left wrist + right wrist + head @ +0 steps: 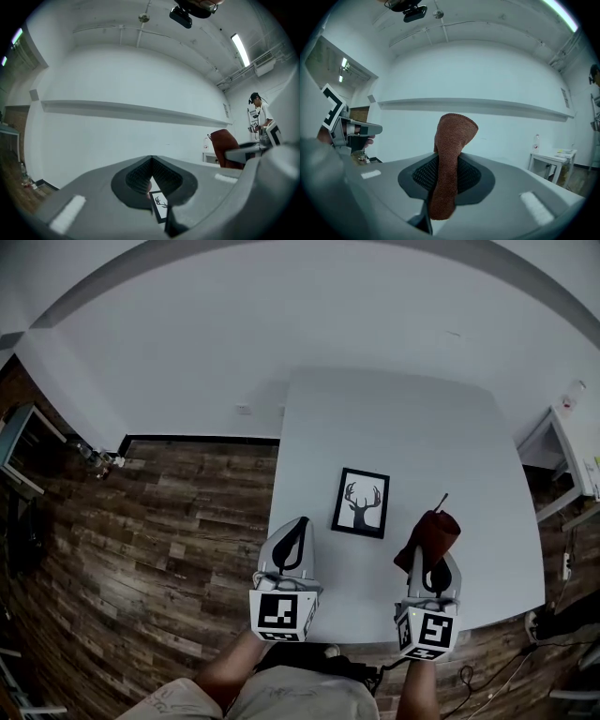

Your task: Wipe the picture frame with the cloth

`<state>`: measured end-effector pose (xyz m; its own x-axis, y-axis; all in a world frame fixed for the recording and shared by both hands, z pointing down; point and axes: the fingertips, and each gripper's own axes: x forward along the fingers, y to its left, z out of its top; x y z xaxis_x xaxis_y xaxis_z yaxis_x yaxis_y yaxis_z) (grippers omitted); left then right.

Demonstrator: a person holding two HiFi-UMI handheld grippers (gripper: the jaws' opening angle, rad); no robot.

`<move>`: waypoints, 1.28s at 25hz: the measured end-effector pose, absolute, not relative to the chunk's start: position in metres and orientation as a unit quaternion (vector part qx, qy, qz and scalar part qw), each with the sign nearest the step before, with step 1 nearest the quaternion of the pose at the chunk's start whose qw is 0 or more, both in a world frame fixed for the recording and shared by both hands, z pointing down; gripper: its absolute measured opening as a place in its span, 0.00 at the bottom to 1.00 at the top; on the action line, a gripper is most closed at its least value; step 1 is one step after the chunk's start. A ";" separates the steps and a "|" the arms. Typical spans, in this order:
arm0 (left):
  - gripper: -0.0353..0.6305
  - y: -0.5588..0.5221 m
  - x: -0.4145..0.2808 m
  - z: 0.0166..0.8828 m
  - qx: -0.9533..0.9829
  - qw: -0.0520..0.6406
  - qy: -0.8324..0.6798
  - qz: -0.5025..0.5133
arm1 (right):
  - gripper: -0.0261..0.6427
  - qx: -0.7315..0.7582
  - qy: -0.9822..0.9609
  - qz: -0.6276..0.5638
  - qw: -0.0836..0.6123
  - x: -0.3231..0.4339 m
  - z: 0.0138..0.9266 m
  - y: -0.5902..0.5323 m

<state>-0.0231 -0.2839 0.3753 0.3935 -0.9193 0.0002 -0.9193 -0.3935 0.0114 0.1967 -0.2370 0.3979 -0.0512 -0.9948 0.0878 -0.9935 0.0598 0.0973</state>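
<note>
Currently: rust-brown cloth [429,535] clamped in right gripper [439,570]; left gripper [292,542] closed, empty. Deer-print picture frame [361,502] flat on white table [403,418], ahead of both, untouched. Step, likely: approach. Next: lower cloth onto frame.

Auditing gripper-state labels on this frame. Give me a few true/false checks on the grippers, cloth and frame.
1. The right gripper is shut on the cloth. True.
2. The left gripper holds the picture frame. False: its jaws are together on nothing, and the frame lies ahead of it.
3. The cloth rests on the frame. False: it is apart from the frame, off to its right.
4. The frame lies flat on the table. True.
</note>
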 end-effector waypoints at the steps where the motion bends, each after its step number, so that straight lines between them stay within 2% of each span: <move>1: 0.05 -0.291 -0.025 0.376 0.835 0.006 -0.551 -0.002 | 0.20 0.686 -0.725 -0.006 0.067 0.195 0.397 -0.243; 15: 0.06 -0.325 -0.019 0.388 0.822 0.010 -0.570 0.007 | 0.20 0.668 -0.739 0.014 0.086 0.198 0.415 -0.285; 19: 0.06 -0.325 -0.018 0.387 0.819 0.010 -0.573 0.005 | 0.20 0.665 -0.738 0.035 0.112 0.199 0.429 -0.301; 24: 0.06 -0.325 -0.022 0.389 0.817 0.014 -0.577 0.007 | 0.20 0.619 -0.749 0.154 0.181 0.183 0.482 -0.348; 29: 0.05 -0.329 -0.030 0.392 0.813 0.019 -0.582 0.010 | 0.20 0.565 -0.743 0.305 0.187 0.151 0.537 -0.415; 32: 0.06 -0.329 -0.035 0.397 0.812 0.025 -0.583 0.013 | 0.20 0.561 -0.722 0.338 0.225 0.134 0.568 -0.448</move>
